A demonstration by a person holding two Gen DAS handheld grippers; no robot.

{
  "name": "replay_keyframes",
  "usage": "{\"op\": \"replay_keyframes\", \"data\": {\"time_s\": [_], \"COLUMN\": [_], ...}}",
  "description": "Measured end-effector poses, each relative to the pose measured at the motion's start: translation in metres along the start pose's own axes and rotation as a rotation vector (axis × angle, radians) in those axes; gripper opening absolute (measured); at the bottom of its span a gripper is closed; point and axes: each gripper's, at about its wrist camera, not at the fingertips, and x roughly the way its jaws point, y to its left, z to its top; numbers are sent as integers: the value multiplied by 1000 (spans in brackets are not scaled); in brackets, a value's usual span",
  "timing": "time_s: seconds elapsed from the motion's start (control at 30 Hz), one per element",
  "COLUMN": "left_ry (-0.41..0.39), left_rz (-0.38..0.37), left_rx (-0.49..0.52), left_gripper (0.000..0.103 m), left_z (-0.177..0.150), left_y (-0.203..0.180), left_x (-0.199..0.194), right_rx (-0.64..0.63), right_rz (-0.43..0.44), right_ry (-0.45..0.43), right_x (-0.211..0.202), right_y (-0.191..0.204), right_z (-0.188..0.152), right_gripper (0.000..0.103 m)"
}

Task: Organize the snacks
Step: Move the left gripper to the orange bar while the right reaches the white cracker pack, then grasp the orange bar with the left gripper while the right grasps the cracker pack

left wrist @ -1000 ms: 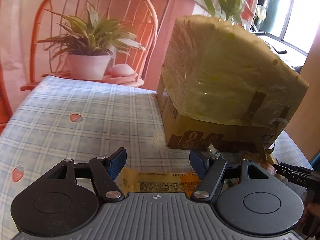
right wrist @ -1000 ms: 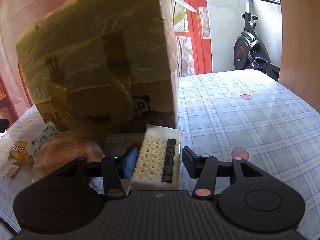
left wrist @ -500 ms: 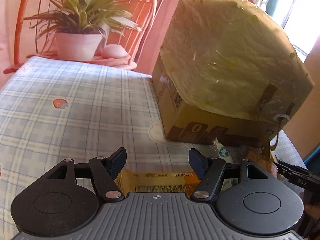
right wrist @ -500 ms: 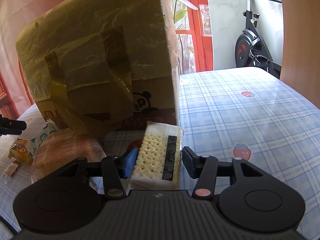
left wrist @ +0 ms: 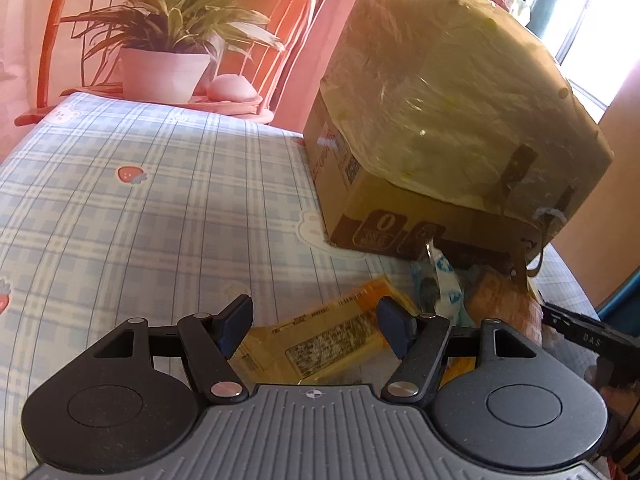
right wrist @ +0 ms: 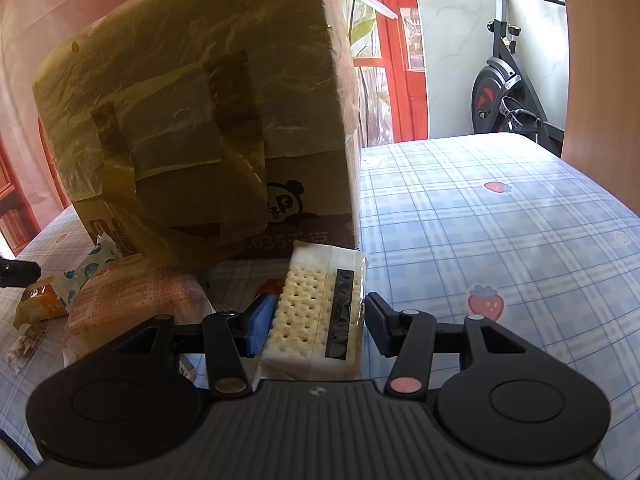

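A yellow snack packet [left wrist: 320, 344] lies between the left gripper's [left wrist: 316, 322] wide-open jaws; a cracker pack [right wrist: 316, 312] sits between the right gripper's [right wrist: 318, 320] narrower, parted jaws.

The left gripper [left wrist: 314, 326] has a ribbed grey body with a small crosshair mark, two round black side housings with inset discs, black linkage arms on silver pivot screws, and dark blue fingertip pads [left wrist: 236, 322]. The right gripper [right wrist: 318, 320] looks alike, with one pinkish pivot screw.
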Motion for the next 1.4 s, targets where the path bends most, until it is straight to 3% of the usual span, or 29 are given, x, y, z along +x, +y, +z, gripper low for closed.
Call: {"op": "replay_keyframes", "data": {"time_s": [0.33,0.43,0.8,0.87,1.03,1.4], "left_ry": [59,61,48,51,34,4], "left_rz": [-41,-14,50,69,54,63], "left_rx": [38,87,111,115,122,59], "left_gripper": [71,71,70,58,44,41], "left_z": [-24,-23,-13,-14,-17,-24], "left_y": [-17,-23,-27,-26,-26,-21], "left_x": [-8,-5,10,13,13,1], "right_rx": [-1,-1,2,3,9,23], "right_rz": [5,6,9,10,15,15], "right_ry": [0,0,-2,-1,4,19], "right_x": [1,1,1,1,2,5], "right_y": [0,0,1,0,0,-1], "right_z": [0,-1,-1,-1,-1,0], "right_gripper": [53,53,53,53,53,55]}}
